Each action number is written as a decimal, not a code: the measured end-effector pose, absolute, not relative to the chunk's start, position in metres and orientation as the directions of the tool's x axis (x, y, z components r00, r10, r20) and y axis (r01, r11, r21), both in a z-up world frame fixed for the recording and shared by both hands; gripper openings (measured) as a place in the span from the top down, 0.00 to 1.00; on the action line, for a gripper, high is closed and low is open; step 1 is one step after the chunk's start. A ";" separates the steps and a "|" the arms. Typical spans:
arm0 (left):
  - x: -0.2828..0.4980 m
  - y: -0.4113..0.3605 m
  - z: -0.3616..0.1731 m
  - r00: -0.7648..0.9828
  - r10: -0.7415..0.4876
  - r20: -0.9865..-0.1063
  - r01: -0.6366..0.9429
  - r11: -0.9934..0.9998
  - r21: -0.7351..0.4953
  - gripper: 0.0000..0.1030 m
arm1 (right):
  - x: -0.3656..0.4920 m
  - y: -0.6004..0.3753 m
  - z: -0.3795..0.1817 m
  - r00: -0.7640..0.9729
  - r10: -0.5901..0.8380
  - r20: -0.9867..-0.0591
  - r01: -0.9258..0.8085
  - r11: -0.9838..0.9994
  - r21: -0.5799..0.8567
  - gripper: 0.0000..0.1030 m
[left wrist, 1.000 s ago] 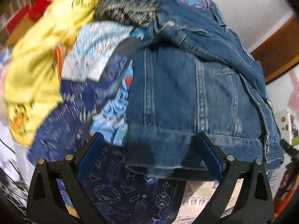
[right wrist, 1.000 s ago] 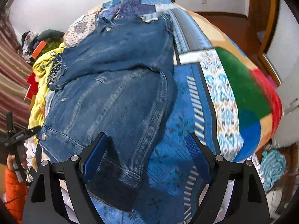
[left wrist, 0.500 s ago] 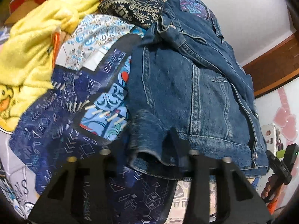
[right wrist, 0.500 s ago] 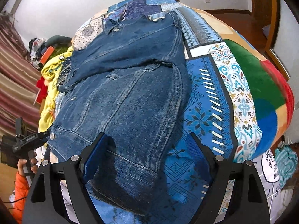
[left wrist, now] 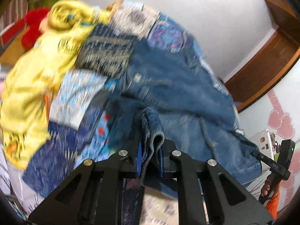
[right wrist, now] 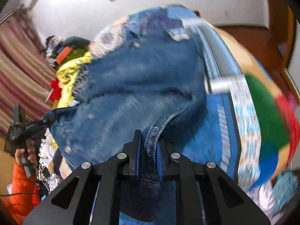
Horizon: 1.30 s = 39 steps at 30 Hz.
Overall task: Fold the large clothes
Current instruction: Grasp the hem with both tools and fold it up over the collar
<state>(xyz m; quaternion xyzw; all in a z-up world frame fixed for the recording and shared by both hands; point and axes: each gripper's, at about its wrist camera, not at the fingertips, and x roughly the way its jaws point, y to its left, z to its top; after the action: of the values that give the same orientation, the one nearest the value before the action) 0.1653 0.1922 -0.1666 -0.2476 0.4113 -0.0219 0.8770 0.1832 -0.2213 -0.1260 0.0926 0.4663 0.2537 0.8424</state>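
Observation:
A blue denim jacket (left wrist: 178, 86) lies spread on a patchwork quilt (left wrist: 78, 93) over a bed. My left gripper (left wrist: 150, 142) has a fold of the jacket's bottom hem between its blue pads; its jaws are closing and pinch the cloth, which is lifted off the quilt. In the right wrist view the same jacket (right wrist: 140, 82) runs away from me, and my right gripper (right wrist: 149, 146) is shut on the hem's other corner, also raised. Each view shows the other gripper held by a hand with an orange sleeve (right wrist: 20, 178) at its edge.
A yellow garment (left wrist: 37, 78) and red cloth (left wrist: 33, 31) are heaped left of the jacket. The quilt (right wrist: 225, 127) has blue, green and red patches to the right. Striped curtains (right wrist: 18, 65) hang on the left, and a wooden door frame (left wrist: 262, 71) stands at the right.
Both grippers went from open around the jacket's hem to shut on it. Both have risen, pulling the hem up off the quilt; the views are blurred from motion.

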 end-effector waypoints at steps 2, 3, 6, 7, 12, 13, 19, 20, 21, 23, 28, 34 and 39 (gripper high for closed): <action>0.177 0.192 -0.151 0.688 -0.241 -0.684 -0.148 0.877 -0.457 0.88 | 0.194 -0.217 -0.113 0.451 0.537 -0.713 -0.368 0.840 0.399 0.88; 0.186 0.192 -0.141 0.704 -0.236 -0.670 -0.137 0.881 -0.453 0.88 | 0.200 -0.214 -0.106 0.463 0.545 -0.700 -0.381 0.835 0.398 0.88; 0.212 0.193 -0.120 0.734 -0.233 -0.638 -0.114 0.884 -0.453 0.88 | 0.223 -0.206 -0.082 0.527 0.534 -0.661 -0.409 0.841 0.354 0.88; 0.219 0.194 -0.115 0.742 -0.230 -0.630 -0.110 0.885 -0.453 0.88 | 0.232 -0.206 -0.076 0.546 0.531 -0.648 -0.410 0.844 0.346 0.88; 0.270 0.212 -0.096 0.786 -0.188 -0.589 -0.161 0.858 -0.488 0.88 | 0.286 -0.209 -0.066 0.607 0.505 -0.613 -0.365 0.863 0.349 0.88; 0.281 0.217 -0.097 0.793 -0.178 -0.583 -0.176 0.849 -0.498 0.88 | 0.299 -0.211 -0.068 0.615 0.498 -0.612 -0.348 0.867 0.356 0.88; 0.347 0.225 -0.123 0.772 -0.144 -0.619 -0.243 0.834 -0.496 0.88 | 0.371 -0.215 -0.092 0.620 0.452 -0.642 -0.250 0.889 0.384 0.91; 0.360 0.223 -0.132 0.759 -0.126 -0.639 -0.258 0.843 -0.472 0.88 | 0.382 -0.213 -0.099 0.613 0.440 -0.656 -0.237 0.895 0.379 0.91; 0.372 0.222 -0.144 0.743 -0.112 -0.660 -0.276 0.847 -0.454 0.88 | 0.393 -0.211 -0.108 0.601 0.428 -0.675 -0.223 0.901 0.373 0.91; 0.389 0.222 -0.166 0.709 -0.100 -0.698 -0.302 0.851 -0.429 0.88 | 0.408 -0.208 -0.125 0.577 0.406 -0.708 -0.205 0.912 0.356 0.91; 0.413 0.221 -0.219 0.618 -0.078 -0.783 -0.337 0.873 -0.354 0.88 | 0.432 -0.208 -0.173 0.475 0.382 -0.793 -0.201 0.924 0.325 0.91; 0.418 0.203 -0.234 0.555 -0.040 -0.831 -0.250 0.945 -0.213 0.86 | 0.430 -0.213 -0.178 0.406 0.397 -0.823 -0.274 0.912 0.305 0.88; 0.408 0.186 -0.210 0.529 0.032 -0.848 -0.170 0.983 -0.070 0.61 | 0.418 -0.211 -0.154 0.436 0.282 -0.854 -0.291 0.943 0.163 0.57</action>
<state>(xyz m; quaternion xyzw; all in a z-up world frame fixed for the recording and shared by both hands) 0.4077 0.1861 -0.2098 -0.0719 0.4819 0.0579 0.8714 0.4183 -0.2112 -0.1540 -0.0041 0.5033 0.1690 0.8474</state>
